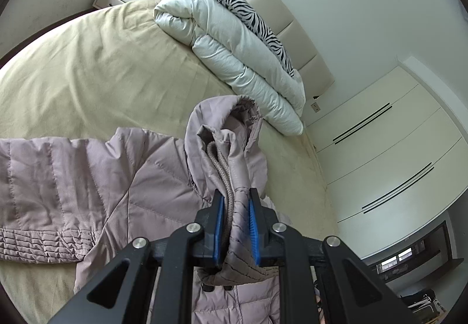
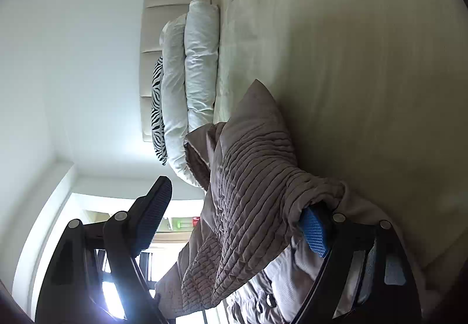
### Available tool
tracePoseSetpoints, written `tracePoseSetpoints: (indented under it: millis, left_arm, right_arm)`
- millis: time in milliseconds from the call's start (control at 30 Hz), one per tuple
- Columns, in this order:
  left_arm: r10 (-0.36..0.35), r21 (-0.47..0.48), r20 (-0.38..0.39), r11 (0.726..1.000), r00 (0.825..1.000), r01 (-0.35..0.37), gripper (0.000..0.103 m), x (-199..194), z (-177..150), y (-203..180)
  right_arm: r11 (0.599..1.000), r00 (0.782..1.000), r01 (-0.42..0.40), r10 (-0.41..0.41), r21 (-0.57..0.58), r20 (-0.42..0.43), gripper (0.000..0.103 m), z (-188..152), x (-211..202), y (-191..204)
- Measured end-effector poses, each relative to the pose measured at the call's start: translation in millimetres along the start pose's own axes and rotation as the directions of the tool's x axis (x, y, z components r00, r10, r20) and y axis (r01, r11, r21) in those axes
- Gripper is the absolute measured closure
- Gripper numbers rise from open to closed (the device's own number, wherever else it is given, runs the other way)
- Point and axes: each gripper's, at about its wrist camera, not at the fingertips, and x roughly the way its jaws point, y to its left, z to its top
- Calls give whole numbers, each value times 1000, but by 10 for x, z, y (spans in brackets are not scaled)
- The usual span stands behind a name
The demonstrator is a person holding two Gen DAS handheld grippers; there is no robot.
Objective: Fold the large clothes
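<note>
Closest in the left wrist view, the left gripper (image 1: 236,224) has its blue pads (image 1: 218,231) pinched hard on a bunched fold of the jacket (image 1: 87,177), with a knitted cuff or collar trim caught in the bite. In the right wrist view the right gripper (image 2: 234,221) has its fingers spread wide; a ribbed, gathered band of the jacket (image 2: 251,186) drapes between them and over the far pad (image 2: 313,231), but the near finger stands clear of the cloth, so nothing is pinched there.

The jacket looks like a padded, quilted winter piece in dusty pink-mauve, with diamond stitching on the body and tight pleated bands at hem or cuff. I judge it light for its bulk, soft and springy, with a smooth shell that will likely slide in a thin grip (a thick wad of fabric and trim holds better than a single layer). The stitched bands and seams look like the safest places to take hold.

Most of it lies spread on the tan bedsheet (image 1: 87,66), one part lifted by the left gripper. Farther off a folded white duvet (image 1: 234,49) and a zebra-print pillow (image 1: 251,19) rest against the headboard (image 1: 292,28).
</note>
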Motion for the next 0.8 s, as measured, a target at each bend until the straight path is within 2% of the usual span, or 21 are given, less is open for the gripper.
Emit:
tracePoseSetpoints:
  millis: [167, 333, 467, 533, 633, 733, 800]
  left_arm:
    - [84, -11, -44, 996, 996, -84, 86, 344, -154, 281]
    - [158, -79, -100, 983, 982, -166, 85, 637, -334, 800]
    - [163, -114, -126, 977, 978, -178, 84, 708, -420, 1045]
    - [169, -104, -126, 978, 978, -182, 84, 719, -428, 1048]
    - [186, -84, -121, 977, 975, -197, 83, 742, -398, 1004]
    - [207, -60, -120, 975, 971, -215, 82, 795, -372, 972]
    - [220, -41, -123, 973, 968, -227, 81, 814, -372, 965]
  right_arm:
    - [998, 1000, -27, 27, 57, 0, 27, 199, 27, -152]
    - [999, 999, -33, 34, 21, -38, 36, 234, -14, -298]
    - [999, 998, 32, -34, -36, -55, 34, 130, -307, -200]
    - [996, 998, 53, -55, -79, -27, 32, 73, -498, -18]
    - [967, 999, 51, -53, -249, -1, 32, -10, -599, 459]
    - [922, 996, 39, -65, -385, -56, 32, -68, -290, 841]
    - [914, 992, 56, -97, -402, -82, 32, -65, -37, 902]
